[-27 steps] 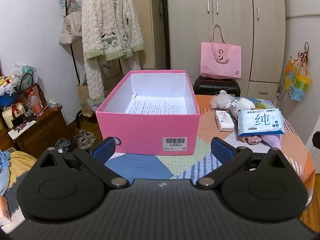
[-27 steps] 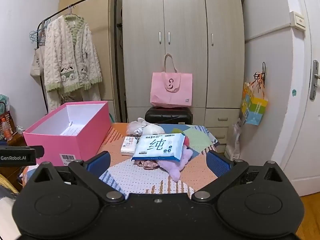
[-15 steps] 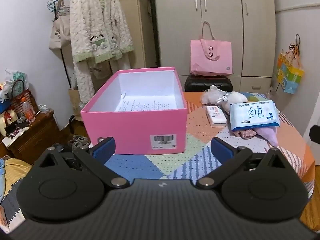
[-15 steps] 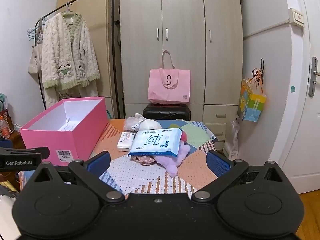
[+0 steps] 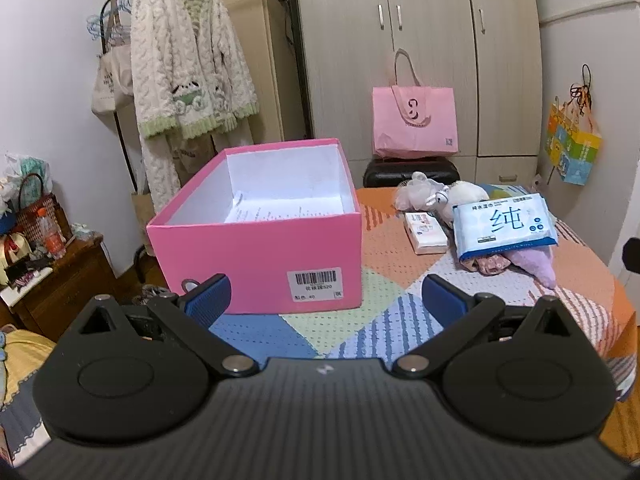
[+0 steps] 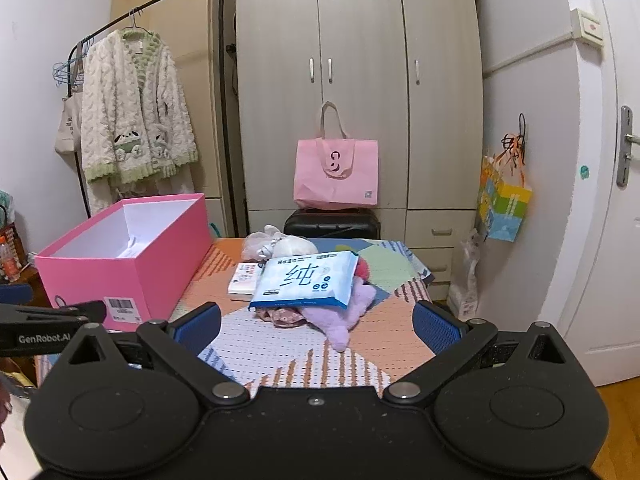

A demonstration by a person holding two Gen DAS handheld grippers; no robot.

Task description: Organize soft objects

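Note:
An open pink box [image 5: 260, 256] [image 6: 132, 256] holding only paper stands on the left of the patchwork table [image 5: 384, 300]. To its right lies a pile of soft things: a blue-and-white wipes pack [image 5: 504, 226] [image 6: 308, 280] on a purple plush [image 5: 536, 262] [image 6: 352, 312] and floral cloth [image 6: 282, 314], a white plush [image 5: 444, 196] [image 6: 280, 246] behind, and a small tissue pack [image 5: 424, 230] [image 6: 244, 282]. My left gripper [image 5: 326, 298] is open and empty in front of the box. My right gripper [image 6: 316, 322] is open and empty in front of the pile.
A black case [image 6: 332, 224] with a pink tote bag [image 6: 336, 176] stands behind the table against the wardrobe [image 6: 360, 80]. A clothes rack with a white cardigan [image 5: 188, 72] stands at the left. A cluttered wooden cabinet [image 5: 52, 280] is at the far left. A door [image 6: 600, 200] is on the right.
Both grippers have pulled back and risen a little, so the box and pile look smaller and lower. Both jaws stay open and empty.

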